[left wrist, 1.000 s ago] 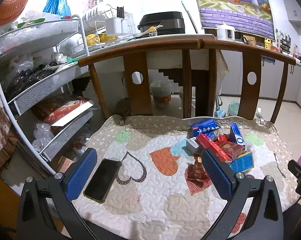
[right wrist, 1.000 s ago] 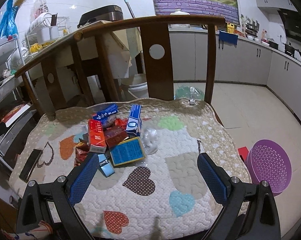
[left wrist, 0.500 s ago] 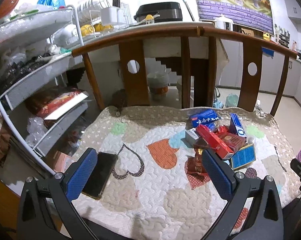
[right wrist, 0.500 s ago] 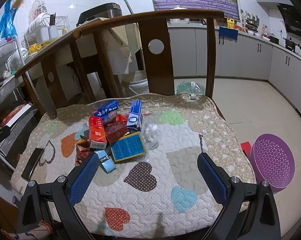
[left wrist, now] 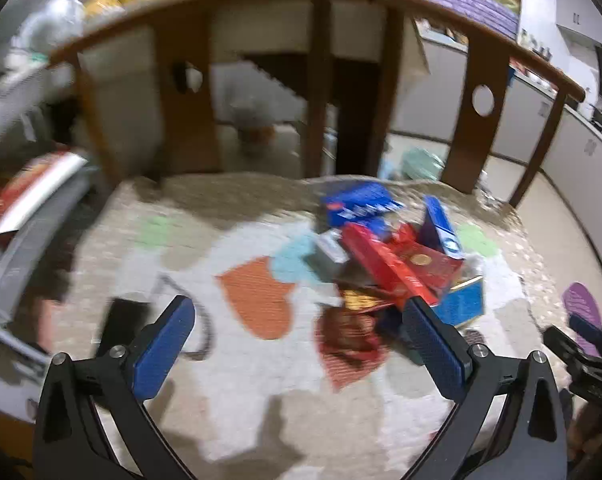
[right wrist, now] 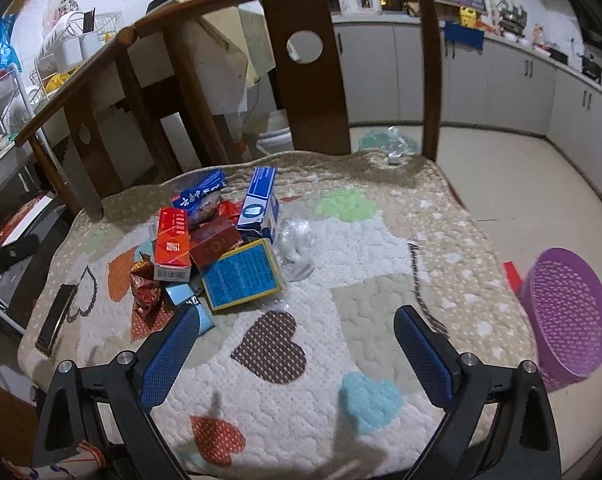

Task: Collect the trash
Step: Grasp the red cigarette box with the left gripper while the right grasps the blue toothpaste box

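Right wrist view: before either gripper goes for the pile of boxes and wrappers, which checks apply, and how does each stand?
1. Right gripper open, empty: ok.
2. Left gripper open, empty: ok.
3. Purple perforated plastic basket upright on the floor beside the quilted seat cushion: ok.
4. Blue flat cardboard box on top, unobstructed: ok.
5. Black phone apart from the trash: ok.
6. Left view sharp: not ok, blurred.

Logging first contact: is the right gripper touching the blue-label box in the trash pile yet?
Apart. The right wrist view shows the right gripper with open jaws over bare quilt, quilt visible between it and the blue-label box.
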Available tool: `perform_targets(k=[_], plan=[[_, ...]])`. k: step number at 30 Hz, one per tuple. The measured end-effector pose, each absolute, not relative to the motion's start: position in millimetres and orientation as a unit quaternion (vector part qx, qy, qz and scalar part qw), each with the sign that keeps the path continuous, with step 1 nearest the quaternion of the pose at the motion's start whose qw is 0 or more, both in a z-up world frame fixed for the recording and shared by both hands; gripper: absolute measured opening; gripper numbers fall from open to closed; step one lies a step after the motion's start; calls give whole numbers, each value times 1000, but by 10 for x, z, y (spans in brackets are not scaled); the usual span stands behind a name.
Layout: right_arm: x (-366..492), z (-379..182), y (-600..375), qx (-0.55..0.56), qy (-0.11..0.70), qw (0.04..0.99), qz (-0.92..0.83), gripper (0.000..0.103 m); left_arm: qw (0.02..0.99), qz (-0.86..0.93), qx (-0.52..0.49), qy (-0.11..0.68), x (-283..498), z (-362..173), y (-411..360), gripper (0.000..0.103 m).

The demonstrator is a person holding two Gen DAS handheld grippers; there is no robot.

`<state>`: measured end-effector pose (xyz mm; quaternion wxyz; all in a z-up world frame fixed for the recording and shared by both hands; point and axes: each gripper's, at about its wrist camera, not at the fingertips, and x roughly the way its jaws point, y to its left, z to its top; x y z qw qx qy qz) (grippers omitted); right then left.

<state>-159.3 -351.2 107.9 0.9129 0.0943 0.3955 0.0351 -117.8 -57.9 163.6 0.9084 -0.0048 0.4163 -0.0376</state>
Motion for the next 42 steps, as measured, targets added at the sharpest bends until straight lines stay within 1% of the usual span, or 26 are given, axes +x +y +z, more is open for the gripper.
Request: perform_targets(k=[1,3,5,8,11,17,19,21,23,25,26,27,28,29,30,33,42], plan=[[-1503,1062,-3524,101,401,910,44,96,904,-49,-11,426,-1098,1585,-627,102],[-1340,1036,-3545,112,410,903,56,88,892,-70,-25,446,-912,1470,-726,98],[-1113,1023,-3581,128,421,895,70,83,878,-85,-43,468,-719,1351,-813,87],[-755,1017,-3623,158,427,887,83,80,860,-101,-63,496,-488,1189,-925,78],[-401,984,-3600,172,436,879,92,80,845,-113,-77,518,-287,1035,-1025,77],[240,794,-3397,170,467,861,111,71,824,-123,-77,548,5,788,-1169,73],[396,714,-3328,168,478,855,113,71,816,-126,-84,558,69,701,-1183,70],[507,638,-3301,168,487,850,112,67,809,-132,-91,565,112,626,-1207,64],[596,556,-3270,167,496,845,111,63,803,-140,-96,571,132,562,-1234,50],[664,483,-3250,168,504,840,110,59,801,-149,-105,571,134,531,-1257,41],[688,453,-3238,167,507,839,111,52,802,-148,-109,569,127,534,-1260,39],[711,419,-3224,166,511,836,113,40,804,-146,-111,566,123,539,-1278,37],[724,391,-3216,167,514,833,117,36,807,-147,-114,561,107,559,-1281,32],[724,378,-3211,168,514,833,118,36,808,-149,-116,557,92,578,-1284,24],[712,388,-3215,167,510,835,117,34,811,-151,-118,553,66,614,-1284,22],[659,458,-3268,175,501,839,123,33,821,-154,-119,537,-37,766,-1268,22],[266,962,-3636,227,439,859,134,33,860,-160,-91,476,-464,1322,-1299,22]])
